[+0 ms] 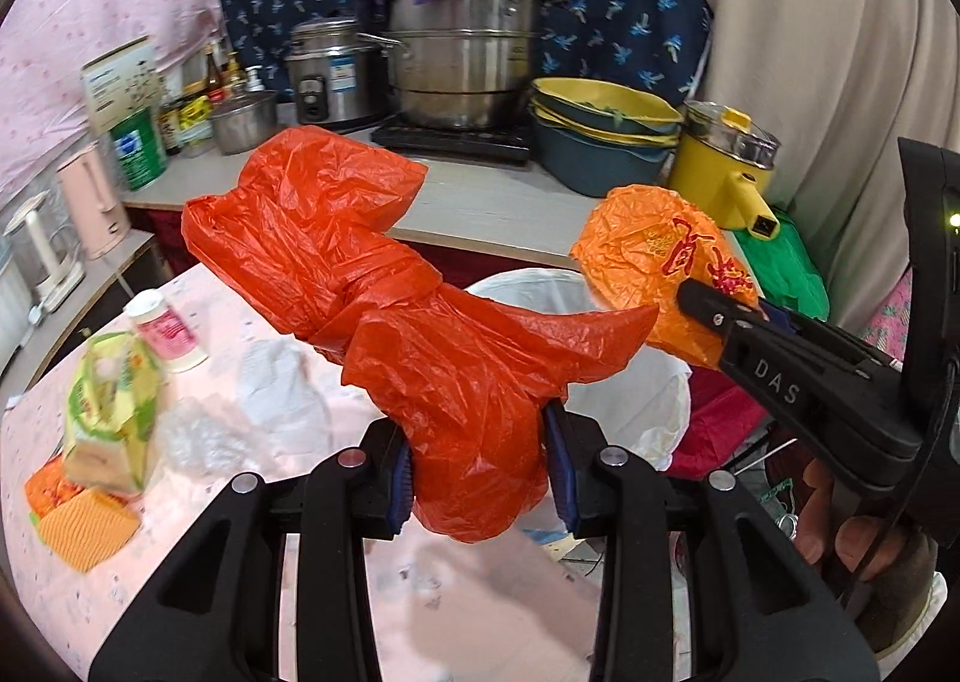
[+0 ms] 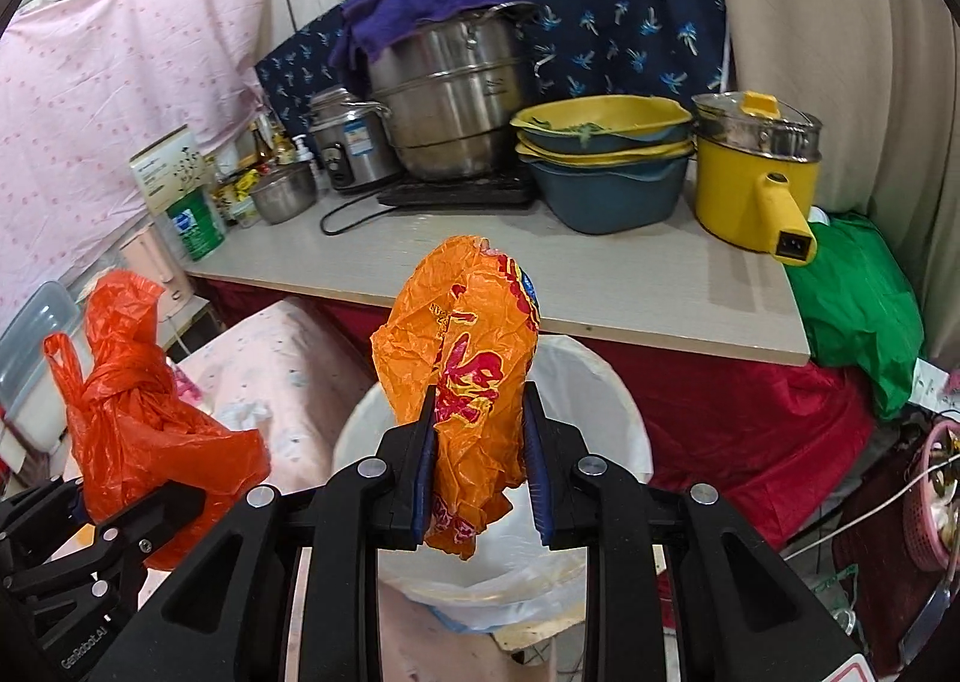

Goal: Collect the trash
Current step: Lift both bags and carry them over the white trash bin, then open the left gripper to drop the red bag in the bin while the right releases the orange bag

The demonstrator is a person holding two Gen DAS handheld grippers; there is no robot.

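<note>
My left gripper (image 1: 480, 466) is shut on a knotted red plastic bag (image 1: 372, 286), held up above the pink-clothed table (image 1: 252, 502). The same red bag (image 2: 138, 418) hangs at lower left in the right wrist view. My right gripper (image 2: 477, 466) is shut on a crumpled orange bag with red print (image 2: 468, 346), held over the white-lined bin (image 2: 600, 412). That orange bag (image 1: 654, 262) and the right gripper (image 1: 714, 310) show at right in the left wrist view, above the bin (image 1: 558, 292).
On the table lie a yellow-green carton (image 1: 114, 412), a white pink-labelled bottle (image 1: 165, 331), clear plastic wrap (image 1: 204, 436) and an orange packet (image 1: 84, 526). Behind stands a counter (image 2: 540, 268) with steel pots, stacked basins and a yellow pot (image 2: 756, 184). A green bag (image 2: 858, 310) hangs at right.
</note>
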